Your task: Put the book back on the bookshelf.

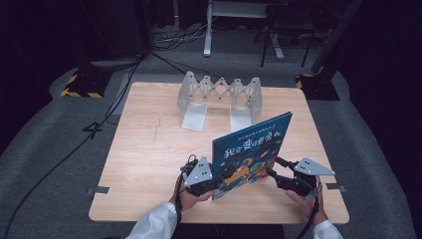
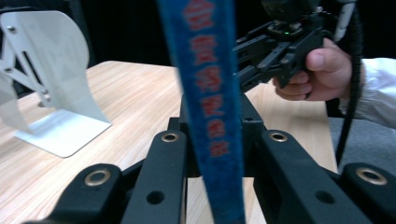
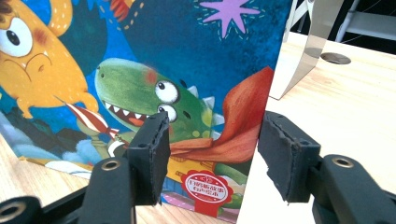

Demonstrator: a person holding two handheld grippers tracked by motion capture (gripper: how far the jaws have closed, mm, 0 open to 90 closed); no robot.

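Holding picture book point(image 1: 251, 149) upright on worktop point(image 1: 149, 149): left gripper point(image 1: 219, 177) jaws clamp spine, right gripper point(image 1: 272, 172) jaws straddle far edge, apart.

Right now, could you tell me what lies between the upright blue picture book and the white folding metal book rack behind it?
Nothing: in the high view, bare wooden table separates the blue picture book from the white rack.

One picture book point(image 1: 251, 149), one folding metal book rack point(image 1: 220, 97), and two tools on one table point(image 1: 144, 149).
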